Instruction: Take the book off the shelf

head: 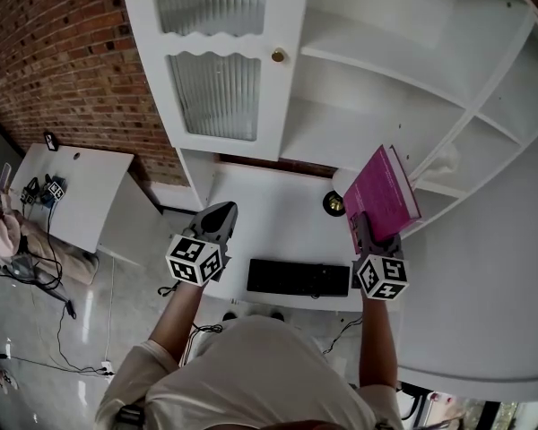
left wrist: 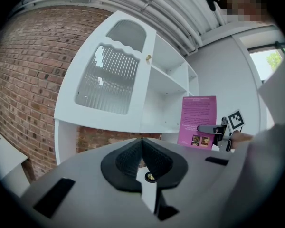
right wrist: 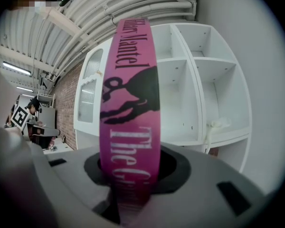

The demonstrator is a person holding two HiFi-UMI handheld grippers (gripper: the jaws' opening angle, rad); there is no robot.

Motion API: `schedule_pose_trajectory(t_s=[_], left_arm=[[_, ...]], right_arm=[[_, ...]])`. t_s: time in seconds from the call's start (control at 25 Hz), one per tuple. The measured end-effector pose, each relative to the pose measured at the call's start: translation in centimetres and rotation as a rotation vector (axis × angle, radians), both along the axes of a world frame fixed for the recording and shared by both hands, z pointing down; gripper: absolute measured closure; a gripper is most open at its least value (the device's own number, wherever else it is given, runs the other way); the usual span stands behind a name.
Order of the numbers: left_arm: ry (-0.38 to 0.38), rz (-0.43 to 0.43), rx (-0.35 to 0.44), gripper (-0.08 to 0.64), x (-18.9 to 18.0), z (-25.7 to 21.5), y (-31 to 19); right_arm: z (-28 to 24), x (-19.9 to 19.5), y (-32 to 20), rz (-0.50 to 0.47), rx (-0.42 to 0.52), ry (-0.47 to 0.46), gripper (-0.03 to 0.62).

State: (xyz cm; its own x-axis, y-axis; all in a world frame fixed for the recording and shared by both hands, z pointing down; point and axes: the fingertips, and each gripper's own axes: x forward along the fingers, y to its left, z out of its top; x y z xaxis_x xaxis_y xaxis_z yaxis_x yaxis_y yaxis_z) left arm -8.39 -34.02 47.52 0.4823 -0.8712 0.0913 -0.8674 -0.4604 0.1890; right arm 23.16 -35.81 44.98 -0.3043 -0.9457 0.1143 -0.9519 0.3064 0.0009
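Note:
My right gripper (head: 366, 224) is shut on a magenta book (head: 384, 195), held out in front of the white shelf unit (head: 412, 70) and clear of its compartments. In the right gripper view the book's spine (right wrist: 129, 108) stands upright between the jaws, black lettering running down it. The left gripper view shows the book's back cover (left wrist: 197, 121) off to the right, held by the other gripper. My left gripper (head: 217, 219) hangs over the white desk (head: 278, 213) with its pads (left wrist: 141, 156) pressed together and nothing between them.
A black keyboard (head: 299, 278) lies at the desk's near edge and a small round dark object (head: 334, 203) sits behind it. The cabinet's ribbed glass door (head: 217, 61) is closed at left. A brick wall (head: 63, 52) and a side table (head: 72, 191) lie further left.

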Motion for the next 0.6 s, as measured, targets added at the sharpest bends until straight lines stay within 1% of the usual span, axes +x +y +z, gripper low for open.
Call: schedule_pose_trajectory(t_s=[0.2,0.6], left_arm=[[-0.001,-0.001,0.001,0.565,-0.28,-0.1,-0.1],[-0.001,0.0,-0.001,0.565,-0.4,-0.03,-0.14]], right_arm=[[0.7,-0.35,0.34,-0.002,-0.017,0.008,0.453],[0.59,-1.02,0.34,-0.012,-0.015,0.005,0.453]])
